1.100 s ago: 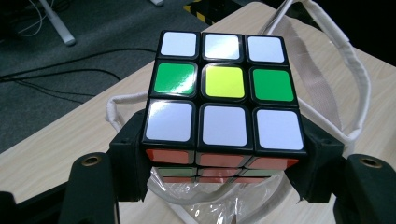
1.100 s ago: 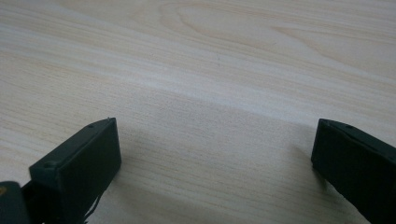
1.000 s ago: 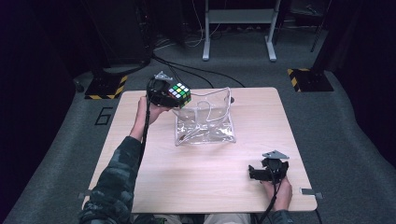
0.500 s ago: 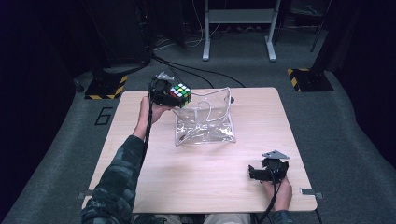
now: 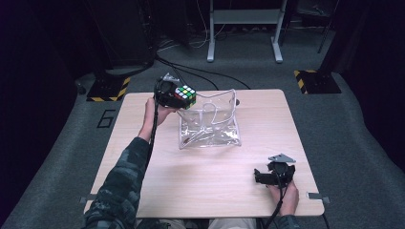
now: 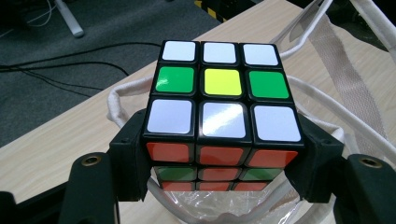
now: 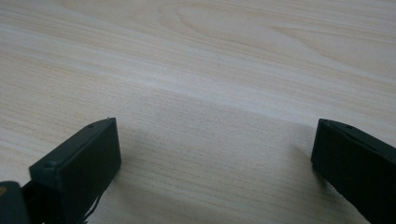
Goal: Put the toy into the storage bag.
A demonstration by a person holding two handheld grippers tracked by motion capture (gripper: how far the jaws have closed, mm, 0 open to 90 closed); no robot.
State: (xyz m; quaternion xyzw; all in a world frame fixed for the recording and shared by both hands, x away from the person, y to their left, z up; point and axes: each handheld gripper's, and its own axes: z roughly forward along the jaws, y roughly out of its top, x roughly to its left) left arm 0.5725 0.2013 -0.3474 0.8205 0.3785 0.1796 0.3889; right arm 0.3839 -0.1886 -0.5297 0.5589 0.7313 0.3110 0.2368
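Your left gripper (image 5: 173, 95) had its jaws clamped on the sides of a puzzle cube (image 6: 219, 112), held up at the far left of the bench (image 5: 210, 191), just above the left rim of the clear bag (image 5: 210, 126). Your right gripper (image 5: 273, 174) rested near the right front edge, well apart from the bag, its jaws spread wide over bare wood.
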